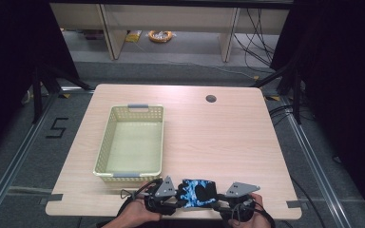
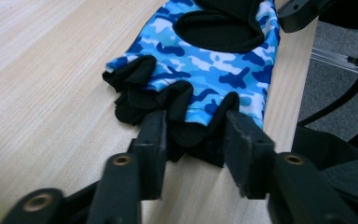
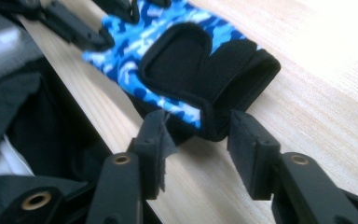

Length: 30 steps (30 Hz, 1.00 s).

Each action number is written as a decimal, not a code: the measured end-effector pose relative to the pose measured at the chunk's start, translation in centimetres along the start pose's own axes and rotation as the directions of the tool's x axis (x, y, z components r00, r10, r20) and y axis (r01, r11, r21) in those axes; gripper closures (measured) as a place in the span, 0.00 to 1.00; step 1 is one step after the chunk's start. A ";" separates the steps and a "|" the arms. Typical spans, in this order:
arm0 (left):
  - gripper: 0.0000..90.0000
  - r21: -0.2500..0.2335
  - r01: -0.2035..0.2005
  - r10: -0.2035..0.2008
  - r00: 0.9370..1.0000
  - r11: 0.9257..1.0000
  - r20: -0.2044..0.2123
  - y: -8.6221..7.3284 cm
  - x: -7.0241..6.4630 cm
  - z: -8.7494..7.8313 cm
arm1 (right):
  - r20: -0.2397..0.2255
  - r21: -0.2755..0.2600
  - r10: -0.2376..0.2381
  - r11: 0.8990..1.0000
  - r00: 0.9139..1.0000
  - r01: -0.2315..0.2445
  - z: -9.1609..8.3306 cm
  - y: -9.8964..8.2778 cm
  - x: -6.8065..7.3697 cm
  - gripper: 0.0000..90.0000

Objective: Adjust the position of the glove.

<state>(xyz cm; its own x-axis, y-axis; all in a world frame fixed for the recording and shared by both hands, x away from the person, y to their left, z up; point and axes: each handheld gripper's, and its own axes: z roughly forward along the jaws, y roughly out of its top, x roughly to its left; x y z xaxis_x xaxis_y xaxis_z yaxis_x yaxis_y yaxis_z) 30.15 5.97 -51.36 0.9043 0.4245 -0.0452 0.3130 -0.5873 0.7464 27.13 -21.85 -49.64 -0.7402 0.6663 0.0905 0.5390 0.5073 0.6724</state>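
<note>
While both tongs (image 1: 173,199) (image 1: 221,202) grip its ends, the camouflage glove (image 1: 198,192) lies flat.

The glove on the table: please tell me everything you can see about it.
The glove is fingerless, of blue camouflage fabric with black finger openings and a black wrist strap. It lies flat at the table's near edge, right of the basket. The left gripper has its jaws around the finger end, the right gripper around the wrist end; a firm grip cannot be told.
</note>
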 end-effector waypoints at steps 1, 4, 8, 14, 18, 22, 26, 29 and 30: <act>0.70 0.003 0.007 -0.007 1.000 1.000 0.001 0.0 0.0 0.0 | 0.014 0.022 -0.014 1.000 1.000 0.014 0.1 0.1 0.2 0.71; 0.80 -0.010 0.011 -0.011 1.000 1.000 -0.010 0.1 -0.2 0.0 | 0.031 0.051 -0.078 0.996 0.996 0.076 0.2 0.2 0.3 0.85; 0.90 -0.012 0.005 -0.005 1.000 1.000 -0.017 0.3 -0.3 -0.3 | 0.040 0.070 -0.099 0.993 0.994 0.096 -0.4 0.4 0.4 0.95; 0.93 -0.066 0.004 -0.005 1.000 0.998 -0.012 1.3 -0.2 -1.7 | 0.049 0.039 -0.146 0.989 0.988 0.144 -1.5 0.9 0.7 0.97; 0.90 -0.056 -0.014 0.015 1.000 0.998 0.009 1.6 0.1 -2.4 | 0.070 0.018 -0.175 0.985 0.982 0.174 -2.2 1.5 1.3 0.97; 0.90 -0.039 0.014 -0.013 1.000 0.999 0.016 1.2 0.2 -2.0 | 0.057 0.032 -0.183 0.983 0.981 0.182 -1.8 1.5 1.5 0.97; 0.97 -0.022 -0.001 0.001 1.000 1.000 -0.001 1.3 0.0 -2.4 | 0.051 0.024 -0.198 0.980 0.979 0.197 -1.1 1.9 2.0 0.98; 0.98 -0.051 -0.002 0.000 1.000 0.999 -0.029 1.6 0.6 -3.3 | 0.064 0.013 -0.195 0.981 0.979 0.195 -1.2 2.2 2.4 0.98; 0.99 -0.063 0.012 -0.014 1.000 0.998 -0.026 1.6 0.8 -3.4 | 0.069 0.007 -0.211 0.977 0.975 0.211 -1.3 2.5 2.5 0.98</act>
<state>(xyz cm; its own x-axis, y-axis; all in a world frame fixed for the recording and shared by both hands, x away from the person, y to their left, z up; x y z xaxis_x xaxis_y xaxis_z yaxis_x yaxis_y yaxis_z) 30.34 7.73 -47.91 0.8919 0.4507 -0.0380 0.3050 -0.5372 0.7864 26.07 -19.64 -46.79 -0.8079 0.5801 -0.1040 0.3732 0.6402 0.6715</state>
